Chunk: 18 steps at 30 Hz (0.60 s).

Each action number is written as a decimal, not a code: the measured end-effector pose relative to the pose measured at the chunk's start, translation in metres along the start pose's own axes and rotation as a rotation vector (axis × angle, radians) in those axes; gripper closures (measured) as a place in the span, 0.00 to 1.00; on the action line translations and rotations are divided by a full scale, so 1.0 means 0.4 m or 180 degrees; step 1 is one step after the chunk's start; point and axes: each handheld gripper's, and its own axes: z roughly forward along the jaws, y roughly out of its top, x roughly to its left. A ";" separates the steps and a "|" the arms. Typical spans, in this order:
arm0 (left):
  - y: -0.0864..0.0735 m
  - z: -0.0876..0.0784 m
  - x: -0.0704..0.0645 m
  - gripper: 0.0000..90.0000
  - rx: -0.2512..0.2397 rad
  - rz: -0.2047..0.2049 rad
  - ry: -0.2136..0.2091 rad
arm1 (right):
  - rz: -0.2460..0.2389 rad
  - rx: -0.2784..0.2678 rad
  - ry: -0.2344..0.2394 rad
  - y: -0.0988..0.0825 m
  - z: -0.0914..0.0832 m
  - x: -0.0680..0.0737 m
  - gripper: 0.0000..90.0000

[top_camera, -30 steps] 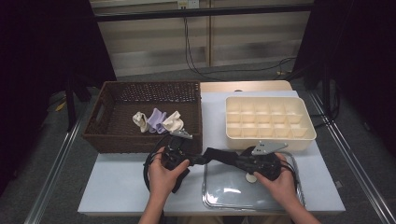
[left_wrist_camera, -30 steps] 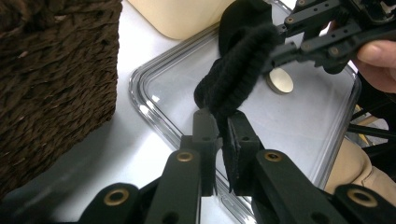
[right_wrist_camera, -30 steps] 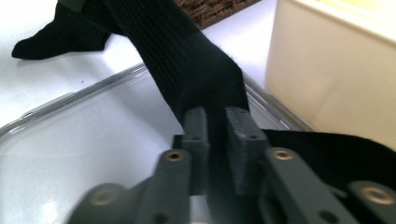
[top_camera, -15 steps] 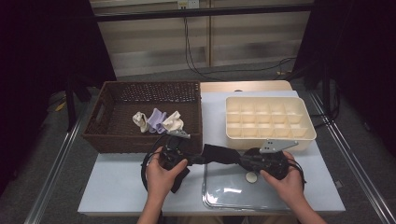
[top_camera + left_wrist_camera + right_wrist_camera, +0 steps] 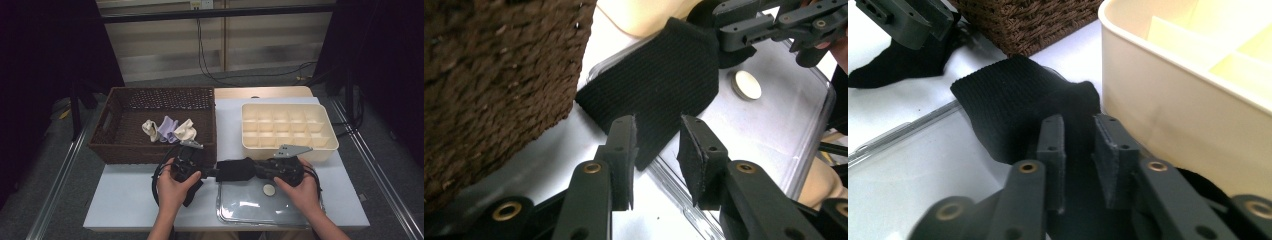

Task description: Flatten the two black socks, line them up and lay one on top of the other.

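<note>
**Q:** Sock [image 5: 235, 169] first, where was it?

**R:** It lay just in front of the basket [image 5: 155, 150], at the basket's near right corner, partly on the clear lid [image 5: 250, 205] and partly on the white table [image 5: 125, 200]. From the left gripper view, the sock [image 5: 659, 85] was flat, with one corner hanging over the lid's edge [image 5: 774, 140].

**Q:** And the left gripper?

**R:** The left gripper [image 5: 657, 145] was in front of the basket too, pointing at the sock. Its jaws had just been opening. They stood a little apart, one on each side of the sock's near corner, and the pads did not press it.

**Q:** The right gripper?

**R:** The right gripper [image 5: 1078, 145] came from the other side, farther from the basket, beside the cream tray [image 5: 1198, 100]. Its jaws had also just been opening. A gap was between the pads, with the sock [image 5: 1013, 105] lying under and ahead of them. I could not tell if one pad touched the cloth.

**Q:** What else was near?

**R:** Inside the basket were three small rolled cloths [image 5: 169, 130]. A small round disc [image 5: 269, 189] lay on the lid, right of the basket and nearer to the person. In the high view both hands [image 5: 175, 185] held the grippers with the sock between them.
</note>
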 end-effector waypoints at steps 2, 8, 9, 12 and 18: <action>0.002 0.005 -0.009 0.75 0.0009 0.0031 -0.0013 | -0.0006 0.0003 -0.0011 -0.003 -0.004 -0.001 0.82; 0.002 0.066 -0.028 0.68 0.0121 0.0215 0.0032 | 0.0017 -0.0051 -0.0049 -0.010 -0.028 -0.009 0.81; 0.002 0.075 -0.029 0.67 0.0117 0.0221 0.0048 | 0.0018 -0.0055 -0.0060 -0.011 -0.034 -0.011 0.81; -0.003 0.090 -0.025 0.65 0.0141 0.0223 0.0057 | 0.0039 -0.0082 -0.0082 -0.018 -0.052 -0.021 0.80; -0.014 0.111 -0.015 0.69 0.0203 0.0226 0.0107 | 0.0106 -0.0071 -0.0183 -0.043 -0.079 -0.045 0.78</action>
